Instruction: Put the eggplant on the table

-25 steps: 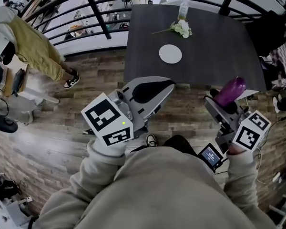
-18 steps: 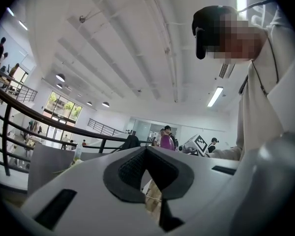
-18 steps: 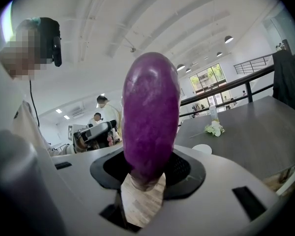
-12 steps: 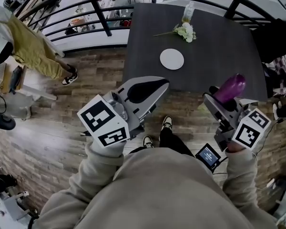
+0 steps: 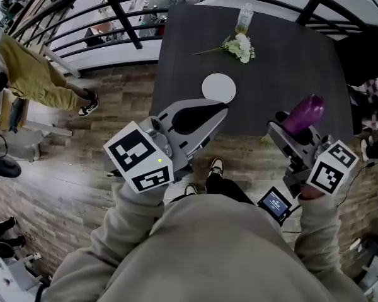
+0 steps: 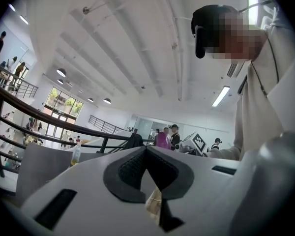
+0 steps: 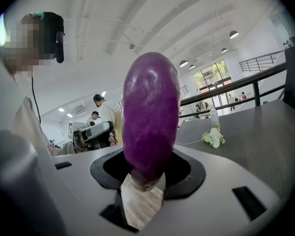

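The purple eggplant (image 5: pixel 303 114) stands upright between the jaws of my right gripper (image 5: pixel 288 131), which is shut on its lower end. In the right gripper view the eggplant (image 7: pixel 150 122) fills the middle, its base wedged between the black pads (image 7: pixel 184 173). The dark table (image 5: pixel 283 61) lies just ahead of both grippers, its near edge under their tips. My left gripper (image 5: pixel 222 110) is shut with nothing in it; its jaws meet at the tip (image 6: pixel 145 149). From the left gripper view the eggplant (image 6: pixel 162 139) shows small in the distance.
On the table lie a white plate (image 5: pixel 218 88), a sprig of white flowers (image 5: pixel 239 44) and a bottle (image 5: pixel 242 17). A black railing (image 5: pixel 123 8) runs behind. A person in yellow trousers (image 5: pixel 31 74) stands at the left. A small screen (image 5: pixel 277 204) hangs below my right gripper.
Both grippers have moved forward towards the table, whose near edge now lies under their tips. The eggplant stays held in the right gripper. The person at the left has shifted away.
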Demonstrator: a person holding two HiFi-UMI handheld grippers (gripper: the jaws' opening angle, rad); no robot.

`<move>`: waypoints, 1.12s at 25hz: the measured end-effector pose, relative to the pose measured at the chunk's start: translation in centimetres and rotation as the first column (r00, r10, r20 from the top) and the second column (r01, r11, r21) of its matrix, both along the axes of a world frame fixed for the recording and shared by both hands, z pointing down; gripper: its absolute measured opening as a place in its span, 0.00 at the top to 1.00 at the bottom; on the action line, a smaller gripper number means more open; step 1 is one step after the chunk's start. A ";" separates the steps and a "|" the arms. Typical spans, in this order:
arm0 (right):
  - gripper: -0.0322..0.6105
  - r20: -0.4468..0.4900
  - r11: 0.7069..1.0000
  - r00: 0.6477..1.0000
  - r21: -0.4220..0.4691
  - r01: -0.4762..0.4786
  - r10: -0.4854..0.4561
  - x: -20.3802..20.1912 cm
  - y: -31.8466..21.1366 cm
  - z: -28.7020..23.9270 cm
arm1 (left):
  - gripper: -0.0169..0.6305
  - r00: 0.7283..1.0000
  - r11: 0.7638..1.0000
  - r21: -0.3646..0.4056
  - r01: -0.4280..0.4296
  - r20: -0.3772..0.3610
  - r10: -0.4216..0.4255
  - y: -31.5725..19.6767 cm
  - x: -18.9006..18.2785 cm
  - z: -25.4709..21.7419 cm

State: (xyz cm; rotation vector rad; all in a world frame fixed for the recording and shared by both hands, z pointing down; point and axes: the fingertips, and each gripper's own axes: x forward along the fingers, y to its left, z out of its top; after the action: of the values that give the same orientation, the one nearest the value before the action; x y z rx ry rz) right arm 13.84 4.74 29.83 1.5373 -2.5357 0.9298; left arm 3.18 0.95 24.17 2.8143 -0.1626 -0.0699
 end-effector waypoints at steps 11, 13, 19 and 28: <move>0.66 0.009 0.999 0.999 0.030 0.036 -0.037 5.5 -6.2 -1.3 | 0.96 1.000 0.999 0.034 0.009 0.016 -0.010 -5.5 5.7 -1.8; 0.66 0.012 0.999 0.999 0.039 0.037 -0.037 6.3 -6.8 -1.3 | 0.96 1.000 0.999 0.042 0.012 0.019 -0.013 -5.9 6.4 -1.8; 0.66 0.015 0.998 0.999 0.048 0.035 -0.036 8.6 -8.3 -1.4 | 0.96 1.000 0.999 0.031 0.029 0.006 -0.029 -7.9 8.5 -1.8; 0.66 0.082 0.998 0.996 0.056 0.017 -0.021 9.9 -8.7 -0.6 | 0.96 0.998 0.998 0.043 0.037 0.045 -0.039 -8.9 9.0 -1.9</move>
State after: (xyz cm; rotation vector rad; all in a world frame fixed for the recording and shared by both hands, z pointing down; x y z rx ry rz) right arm 23.73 -3.96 29.20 1.5165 -2.6491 0.9487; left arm 12.16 -8.00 22.29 2.8568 -0.2276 -0.0179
